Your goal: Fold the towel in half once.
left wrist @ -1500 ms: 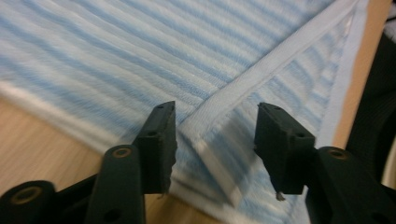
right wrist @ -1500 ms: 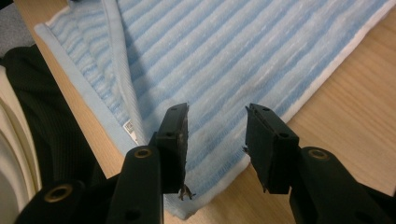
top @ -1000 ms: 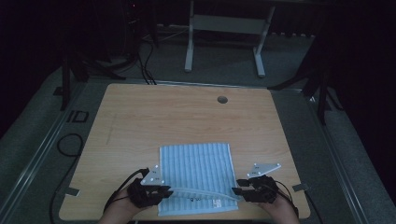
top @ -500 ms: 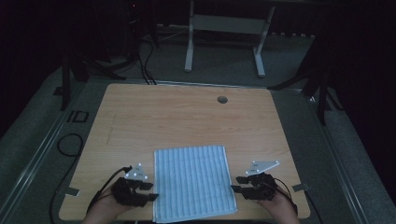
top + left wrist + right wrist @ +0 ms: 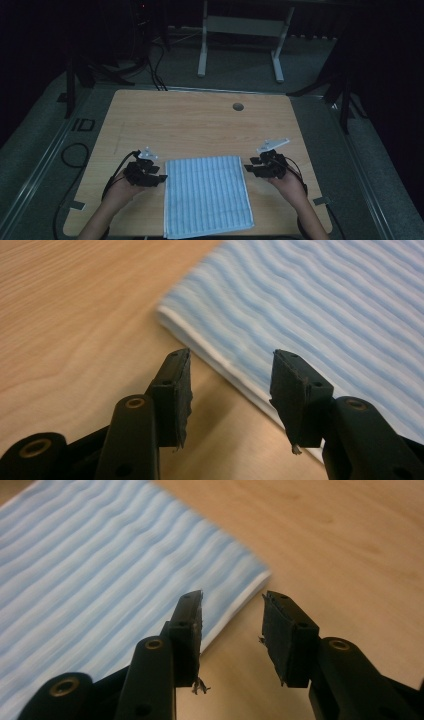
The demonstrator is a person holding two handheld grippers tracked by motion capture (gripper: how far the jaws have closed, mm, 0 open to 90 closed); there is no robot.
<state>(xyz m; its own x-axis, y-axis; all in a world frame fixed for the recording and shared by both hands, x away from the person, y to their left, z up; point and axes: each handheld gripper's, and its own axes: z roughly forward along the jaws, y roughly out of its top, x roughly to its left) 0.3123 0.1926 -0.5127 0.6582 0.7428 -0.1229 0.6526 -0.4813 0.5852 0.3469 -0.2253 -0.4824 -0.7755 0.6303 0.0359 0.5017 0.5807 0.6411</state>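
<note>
A folded cloth with thin blue and white stripes lies flat on the wooden table, reaching its near edge. My left gripper is held just off the cloth's far left corner, jaws open and pointing at it. In the left gripper view the left gripper straddles the cloth's white edge with nothing pinched. My right gripper sits by the far right corner, also open. In the right gripper view the right gripper hovers beside the corner of the cloth.
A round cable hole sits near the table's far edge. Bare wood stretches beyond the cloth. Black cables lie on the floor at left, and a white table frame stands behind.
Both grippers have moved from the cloth's near edge up along its sides to its far corners. The cloth has slid slightly toward the near edge.
</note>
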